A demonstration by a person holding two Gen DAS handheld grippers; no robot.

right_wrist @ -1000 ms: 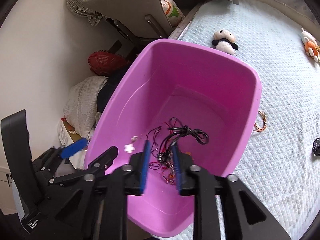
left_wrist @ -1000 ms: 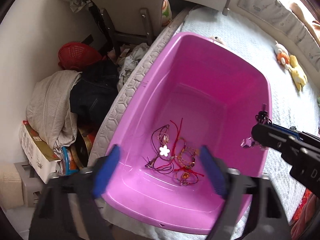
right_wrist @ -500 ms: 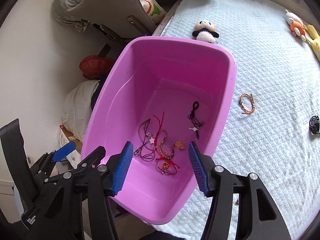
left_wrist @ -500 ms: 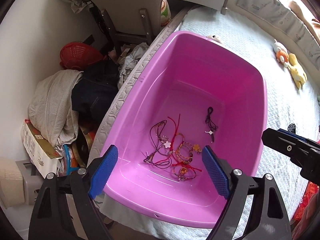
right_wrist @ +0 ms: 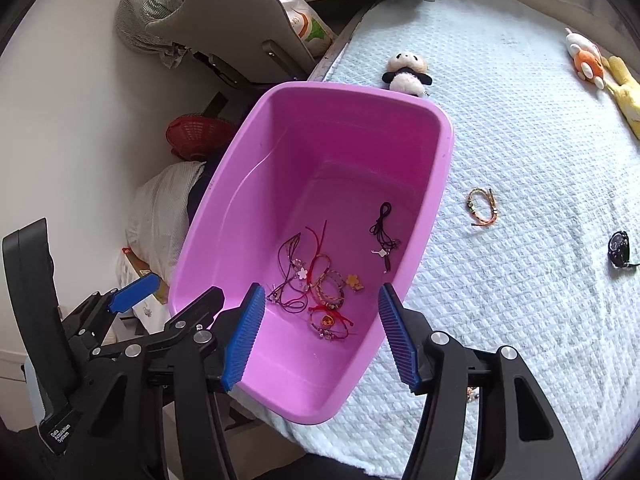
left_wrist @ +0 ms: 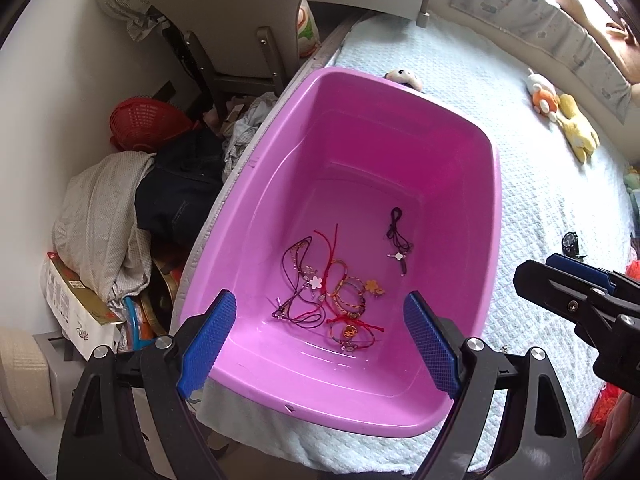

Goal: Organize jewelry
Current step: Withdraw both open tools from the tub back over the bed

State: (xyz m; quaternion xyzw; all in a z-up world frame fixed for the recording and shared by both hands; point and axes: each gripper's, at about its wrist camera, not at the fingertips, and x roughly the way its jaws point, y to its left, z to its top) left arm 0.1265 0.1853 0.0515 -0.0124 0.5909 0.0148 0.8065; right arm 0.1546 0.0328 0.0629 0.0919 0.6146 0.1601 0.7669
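Note:
A pink plastic tub (left_wrist: pixel 496 184) (right_wrist: pixel 448 136) stands on the bed's left edge. On its floor lies a tangle of red and purple cord bracelets with charms (left_wrist: pixel 332 296) (right_wrist: pixel 316 288). A black cord necklace (left_wrist: pixel 398 236) (right_wrist: pixel 384 228) lies apart to the right of it. My left gripper (left_wrist: pixel 319 298) hangs open above the tub with nothing between its fingers. My right gripper (right_wrist: pixel 321 289) is open and empty over the tub's near right rim. An orange bracelet (right_wrist: pixel 482 210) and a black watch (right_wrist: pixel 619 246) lie on the bedspread right of the tub.
A panda plush (right_wrist: pixel 406 72) sits behind the tub, and orange and yellow plush toys (left_wrist: pixel 560 112) lie at the far right. Left of the bed are a grey chair (left_wrist: pixel 240 20), a red basket (left_wrist: pixel 144 120), piled clothes (left_wrist: pixel 104 208) and boxes.
The right gripper let go of the black cord necklace, which now lies on the tub floor. Its jaws opened and it drew up and back to the right. The left gripper rose slightly.

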